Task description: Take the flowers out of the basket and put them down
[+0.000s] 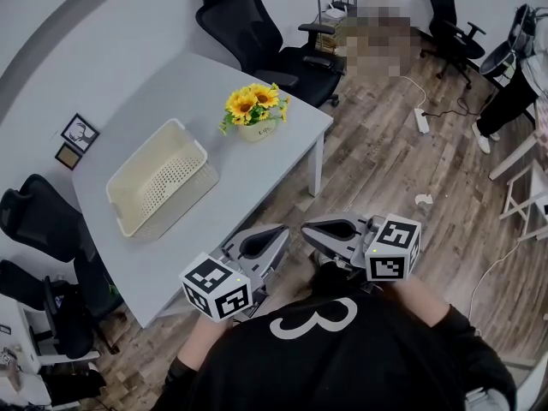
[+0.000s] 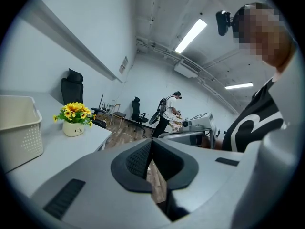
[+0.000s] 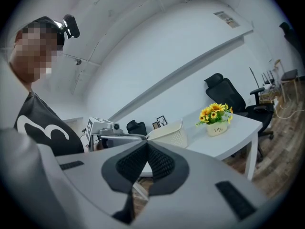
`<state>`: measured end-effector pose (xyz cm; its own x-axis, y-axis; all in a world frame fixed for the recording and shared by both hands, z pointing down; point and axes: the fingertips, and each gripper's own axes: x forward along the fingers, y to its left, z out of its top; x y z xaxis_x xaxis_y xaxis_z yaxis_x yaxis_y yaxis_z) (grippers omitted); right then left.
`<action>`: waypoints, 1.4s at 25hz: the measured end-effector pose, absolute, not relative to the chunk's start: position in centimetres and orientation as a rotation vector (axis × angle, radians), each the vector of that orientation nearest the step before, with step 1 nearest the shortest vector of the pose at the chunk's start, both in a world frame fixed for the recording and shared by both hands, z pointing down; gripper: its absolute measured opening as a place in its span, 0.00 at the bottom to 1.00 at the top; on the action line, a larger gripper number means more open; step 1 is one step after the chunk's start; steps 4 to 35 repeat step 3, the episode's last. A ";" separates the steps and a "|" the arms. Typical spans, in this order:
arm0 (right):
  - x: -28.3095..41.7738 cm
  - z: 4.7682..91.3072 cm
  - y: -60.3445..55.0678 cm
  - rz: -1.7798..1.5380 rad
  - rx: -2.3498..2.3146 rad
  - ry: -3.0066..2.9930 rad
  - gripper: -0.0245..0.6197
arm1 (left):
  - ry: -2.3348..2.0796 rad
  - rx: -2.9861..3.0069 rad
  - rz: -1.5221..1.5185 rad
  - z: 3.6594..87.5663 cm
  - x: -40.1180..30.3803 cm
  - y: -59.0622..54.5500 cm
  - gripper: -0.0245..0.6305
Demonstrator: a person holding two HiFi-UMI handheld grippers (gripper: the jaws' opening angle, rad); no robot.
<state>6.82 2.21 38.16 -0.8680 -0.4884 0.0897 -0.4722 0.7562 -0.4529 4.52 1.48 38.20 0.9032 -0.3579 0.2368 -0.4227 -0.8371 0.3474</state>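
- Wood-plank floor (image 1: pixel 385 169) runs round a pale grey surface (image 1: pixel 197 84) set against a white wall, with black office chairs (image 1: pixel 248 24) at its far side.
- Only the head view shows the whole layout from above. A power strip (image 1: pixel 421 120) lies on the floor, and both tools are held close in front of the person's black top, well short of the surface.
- Only the left gripper view shows the ceiling light strips (image 2: pixel 190 35) and a standing person (image 2: pixel 167 113) far across the room.
- Two small picture frames (image 3: pixel 161 122) behind the basket (image 1: pixel 167 182) are seen side-on in the right gripper view.
- Left hand-held gripper (image 2: pixel 151 149): its jaws are closed together with nothing between them.
- Right hand-held gripper (image 3: pixel 144 151): its jaws likewise meet and it holds nothing.
- Yellow sunflower-like flowers (image 1: pixel 253 105) with green leaves form a short bunch in a cream pot (image 1: pixel 257 131) with dark lettering on its side.
- They stand on the surface near its corner, outside the basket, close to its far short end but not touching it.
- Their long axis is upright, with the pot's base on the surface and the blooms facing up.
- Cream and perforated, the basket sits open side up and is empty. Its long side runs along the surface towards the flowers.
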 end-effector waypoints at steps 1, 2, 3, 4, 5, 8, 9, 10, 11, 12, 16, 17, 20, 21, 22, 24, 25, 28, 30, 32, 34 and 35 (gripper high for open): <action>6.8 38.2 2.3 -0.736 -0.796 2.912 0.05 | -0.574 2.667 0.225 38.2 4.5 1.5 0.06; 6.8 38.2 2.3 -0.735 -0.795 2.912 0.05 | -0.574 2.664 0.222 38.2 4.5 1.5 0.06; 6.8 38.2 2.4 -0.734 -0.794 2.912 0.05 | -0.575 2.660 0.218 38.2 4.4 1.5 0.06; 6.8 38.2 2.4 -0.734 -0.794 2.912 0.05 | -0.575 2.660 0.218 38.2 4.4 1.5 0.06; 6.8 38.2 2.4 -0.734 -0.794 2.912 0.05 | -0.575 2.660 0.218 38.2 4.4 1.5 0.06; 6.8 38.2 2.4 -0.734 -0.794 2.912 0.05 | -0.575 2.660 0.218 38.2 4.4 1.5 0.06; 6.8 38.2 2.4 -0.734 -0.794 2.912 0.05 | -0.575 2.660 0.218 38.2 4.4 1.5 0.06; 6.8 38.2 2.4 -0.734 -0.794 2.912 0.05 | -0.575 2.660 0.218 38.2 4.4 1.5 0.06; 6.8 38.2 2.4 -0.734 -0.794 2.912 0.05 | -0.575 2.660 0.218 38.2 4.4 1.5 0.06; 6.8 38.2 2.4 -0.734 -0.794 2.912 0.05 | -0.575 2.660 0.218 38.2 4.4 1.5 0.06; 6.8 38.2 2.4 -0.734 -0.794 2.912 0.05 | -0.575 2.660 0.218 38.2 4.4 1.5 0.06; 6.8 38.2 2.4 -0.734 -0.794 2.912 0.05 | -0.575 2.660 0.218 38.2 4.4 1.5 0.06; 6.8 38.2 2.4 -0.734 -0.794 2.912 0.05 | -0.575 2.660 0.218 38.2 4.4 1.5 0.06; 6.8 38.2 2.4 -0.734 -0.794 2.912 0.05 | -0.575 2.660 0.218 38.2 4.4 1.5 0.06; 6.8 38.2 2.4 -0.734 -0.794 2.912 0.05 | -0.575 2.660 0.218 38.2 4.4 1.5 0.06; 6.8 38.2 2.4 -0.734 -0.794 2.912 0.05 | -0.575 2.660 0.218 38.2 4.4 1.5 0.06; 6.8 38.2 2.4 -0.734 -0.794 2.912 0.05 | -0.575 2.660 0.218 38.2 4.4 1.5 0.06; 6.8 38.2 2.4 -0.734 -0.794 2.912 0.05 | -0.575 2.660 0.218 38.2 4.4 1.5 0.06; 6.8 38.2 2.4 -0.734 -0.794 2.912 0.05 | -0.575 2.660 0.218 38.2 4.4 1.5 0.06; 6.8 38.2 2.4 -0.734 -0.794 2.912 0.05 | -0.575 2.660 0.218 38.2 4.4 1.5 0.06; 6.8 38.2 2.4 -0.734 -0.794 2.912 0.05 | -0.575 2.660 0.218 38.2 4.4 1.5 0.06; 6.8 38.2 2.4 -0.734 -0.794 2.912 0.05 | -0.575 2.660 0.218 38.2 4.4 1.5 0.06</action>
